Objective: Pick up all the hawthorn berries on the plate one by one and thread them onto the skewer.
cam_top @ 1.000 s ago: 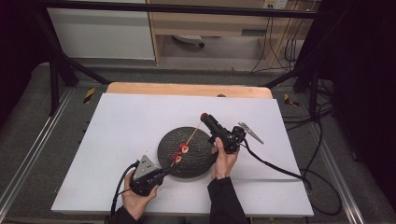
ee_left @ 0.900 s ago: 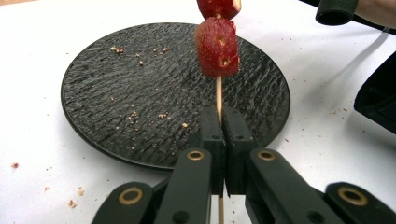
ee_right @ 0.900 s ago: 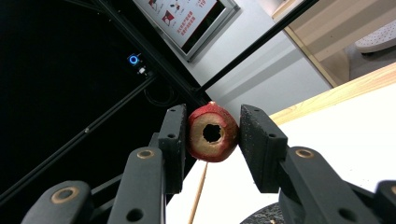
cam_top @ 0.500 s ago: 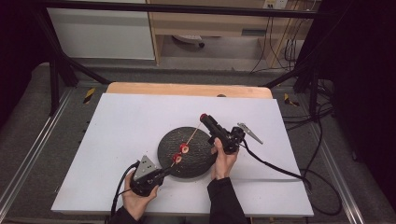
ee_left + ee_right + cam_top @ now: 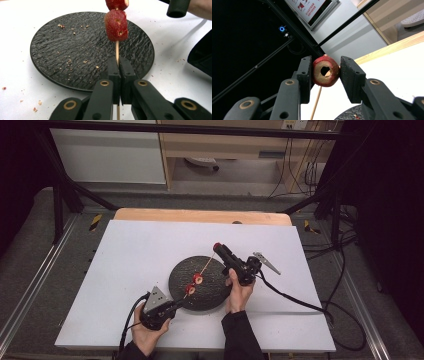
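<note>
1. In the high view there is one white bench [image 5: 150, 250], one round black plate [image 5: 200, 295] on it, one thin wooden skewer [image 5: 206, 266] and two red fruit pieces [image 5: 194, 283] threaded on it above the plate. A third fruit piece [image 5: 217, 247] sits at the far tip of the skewer, between the fingers of the right gripper [image 5: 218, 248]. The left gripper [image 5: 180, 303] holds the near end of the skewer at the plate's near rim. Two hands hold the two grippers.

2. In the left gripper view the two fingers [image 5: 113, 72] are fully closed on the skewer [image 5: 116, 51], which rises straight up between them. Two fruit pieces [image 5: 116, 25] are on the stick, one touching the other, over the plate [image 5: 62, 50]. Small crumbs lie on the plate and on the bench [image 5: 20, 82].

3. In the right gripper view the two fingers [image 5: 305, 77] are pressed on one cored fruit piece [image 5: 325, 71], and the skewer [image 5: 315, 103] runs below it.

4. Compared with the earlier pictures, nothing has moved: both grippers, the skewer and the fruit keep the same places
</note>
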Demonstrator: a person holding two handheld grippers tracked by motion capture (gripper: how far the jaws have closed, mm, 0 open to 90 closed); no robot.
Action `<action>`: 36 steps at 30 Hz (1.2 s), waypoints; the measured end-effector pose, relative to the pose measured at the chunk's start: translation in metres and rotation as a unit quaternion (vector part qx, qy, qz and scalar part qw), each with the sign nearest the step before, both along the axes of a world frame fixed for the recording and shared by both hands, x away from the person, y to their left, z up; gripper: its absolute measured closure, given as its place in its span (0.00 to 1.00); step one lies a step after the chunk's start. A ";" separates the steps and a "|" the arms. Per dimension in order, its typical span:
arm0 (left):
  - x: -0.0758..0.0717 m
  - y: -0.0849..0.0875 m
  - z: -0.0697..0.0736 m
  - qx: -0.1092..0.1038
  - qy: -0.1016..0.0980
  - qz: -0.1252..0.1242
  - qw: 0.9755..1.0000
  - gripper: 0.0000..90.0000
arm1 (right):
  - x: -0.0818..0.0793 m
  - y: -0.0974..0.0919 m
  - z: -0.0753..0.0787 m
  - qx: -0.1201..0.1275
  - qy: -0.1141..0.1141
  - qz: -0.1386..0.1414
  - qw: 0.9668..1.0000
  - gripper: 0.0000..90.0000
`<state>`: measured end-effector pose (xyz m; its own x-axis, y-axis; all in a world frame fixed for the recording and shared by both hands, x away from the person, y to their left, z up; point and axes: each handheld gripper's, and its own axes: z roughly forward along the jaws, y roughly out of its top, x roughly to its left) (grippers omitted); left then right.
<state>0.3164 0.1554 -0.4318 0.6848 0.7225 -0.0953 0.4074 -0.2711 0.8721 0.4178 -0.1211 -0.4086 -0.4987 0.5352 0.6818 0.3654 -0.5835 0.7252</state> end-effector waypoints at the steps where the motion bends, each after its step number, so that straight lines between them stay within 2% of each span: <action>1: 0.000 -0.001 0.000 0.000 0.000 0.001 1.000 0.98 | 0.000 0.000 0.000 0.001 -0.001 0.001 1.000 0.70; 10: 0.003 -0.011 0.005 -0.015 -0.004 0.007 1.000 0.98 | -0.003 0.002 -0.002 0.004 -0.003 0.006 1.000 0.70; 21: 0.013 -0.022 0.013 -0.026 -0.003 0.010 1.000 0.98 | -0.007 0.002 -0.002 0.000 -0.002 0.015 1.000 0.70; 36: 0.026 -0.030 0.018 -0.028 -0.005 0.010 1.000 0.98 | -0.012 0.004 -0.005 -0.013 0.002 0.026 1.000 0.70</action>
<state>0.3420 0.1256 -0.4138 0.6708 0.7302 -0.1298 0.4039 -0.2129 0.8897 0.4060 -0.1175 -0.4140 -0.5232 0.5265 0.6701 0.3981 -0.5443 0.7384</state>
